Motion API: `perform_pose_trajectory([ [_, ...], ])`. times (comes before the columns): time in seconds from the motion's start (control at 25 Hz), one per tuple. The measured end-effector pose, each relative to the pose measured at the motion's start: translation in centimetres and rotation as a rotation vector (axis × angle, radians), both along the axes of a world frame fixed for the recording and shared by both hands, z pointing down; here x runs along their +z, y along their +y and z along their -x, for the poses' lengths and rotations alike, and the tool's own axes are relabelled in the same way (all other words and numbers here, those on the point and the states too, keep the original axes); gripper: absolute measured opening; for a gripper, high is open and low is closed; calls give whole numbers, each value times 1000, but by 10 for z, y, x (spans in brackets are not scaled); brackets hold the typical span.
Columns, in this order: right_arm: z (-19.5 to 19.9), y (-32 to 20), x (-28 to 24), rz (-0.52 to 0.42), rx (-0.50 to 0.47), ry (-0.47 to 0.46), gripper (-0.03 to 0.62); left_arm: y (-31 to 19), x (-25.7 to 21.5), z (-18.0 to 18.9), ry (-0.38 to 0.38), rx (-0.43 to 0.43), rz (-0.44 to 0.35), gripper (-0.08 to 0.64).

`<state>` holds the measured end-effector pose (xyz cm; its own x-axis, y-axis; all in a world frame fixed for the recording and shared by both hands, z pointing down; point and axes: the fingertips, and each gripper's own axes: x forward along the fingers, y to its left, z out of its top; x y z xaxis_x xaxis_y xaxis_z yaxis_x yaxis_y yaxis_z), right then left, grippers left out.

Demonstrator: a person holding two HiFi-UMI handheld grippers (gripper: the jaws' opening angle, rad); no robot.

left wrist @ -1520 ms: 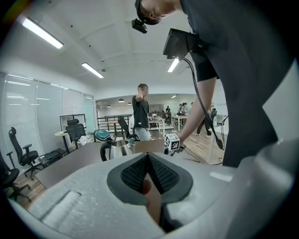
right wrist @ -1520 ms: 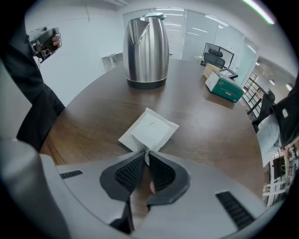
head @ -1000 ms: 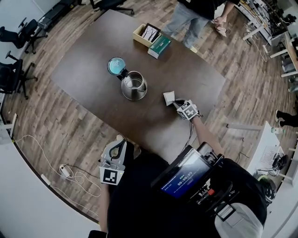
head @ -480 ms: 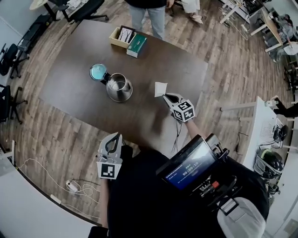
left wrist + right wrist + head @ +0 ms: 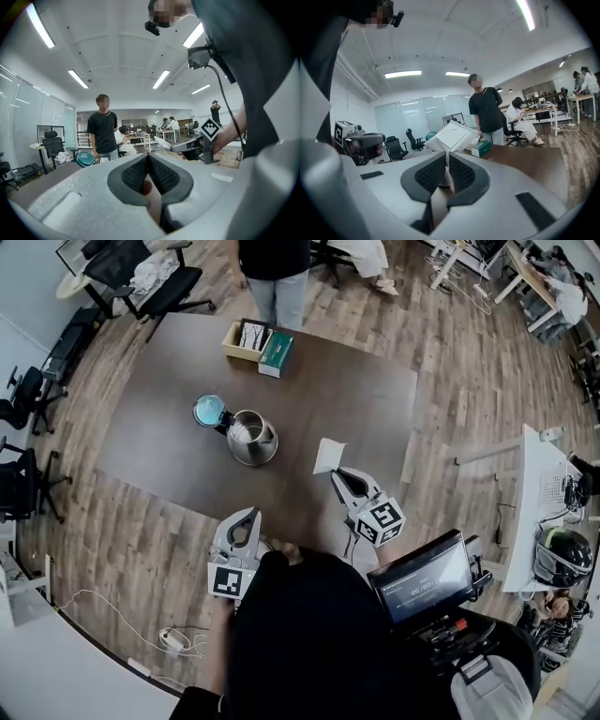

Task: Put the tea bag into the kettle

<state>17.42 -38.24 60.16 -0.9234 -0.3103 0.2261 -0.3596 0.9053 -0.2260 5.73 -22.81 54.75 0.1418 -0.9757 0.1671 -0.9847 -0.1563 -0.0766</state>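
A steel kettle stands in the middle of the brown table, its teal lid flipped open to the left. My right gripper is shut on a white tea bag, which it holds in the air to the right of the kettle. In the right gripper view the tea bag sticks up from the shut jaws. My left gripper hangs shut and empty over the table's near edge. The left gripper view shows the teal lid far off and the right gripper with the tea bag.
A yellow box and a green box sit at the table's far edge. A person in a black shirt stands just beyond them. Office chairs stand at the left. A screen hangs at my chest.
The right gripper has lifted the tea bag off the table and drawn it nearer to me. The left gripper stays shut near the front edge.
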Motion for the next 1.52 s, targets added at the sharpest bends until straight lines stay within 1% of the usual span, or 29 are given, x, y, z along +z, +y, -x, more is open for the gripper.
perform_pose_trajectory([
  [0.08,-2,15,-6,1,2,-28,29,-3,-1,1,14,-4,4,0],
  [0.28,-9,32,-6,3,17,-85,29,-9,6,0,0,-4,27,0],
  [0.44,-11,42,-11,3,36,-101,29,-13,5,1,-10,29,15,0],
  [0.52,-10,46,-15,-7,61,-100,29,-11,7,3,1,58,8,0],
  [0.72,2,63,-28,-36,174,-91,29,-1,16,19,74,171,2,0],
  [0.92,35,108,-37,-35,319,-92,29,21,10,50,122,335,-27,0],
  [1.04,52,140,-38,-29,419,-101,29,37,16,67,127,452,-17,0],
  [1.12,61,159,-40,-35,453,-93,29,46,18,78,117,507,-18,0],
  [1.2,65,174,-44,-43,471,-86,31,55,18,86,124,525,-10,0],
  [1.32,60,191,-51,-59,503,-95,29,68,15,89,127,529,2,0],
  [1.44,50,203,-55,-75,541,-121,29,80,8,85,96,529,2,0],
  [1.52,44,209,-56,-76,561,-141,29,89,0,81,73,510,5,0],
])
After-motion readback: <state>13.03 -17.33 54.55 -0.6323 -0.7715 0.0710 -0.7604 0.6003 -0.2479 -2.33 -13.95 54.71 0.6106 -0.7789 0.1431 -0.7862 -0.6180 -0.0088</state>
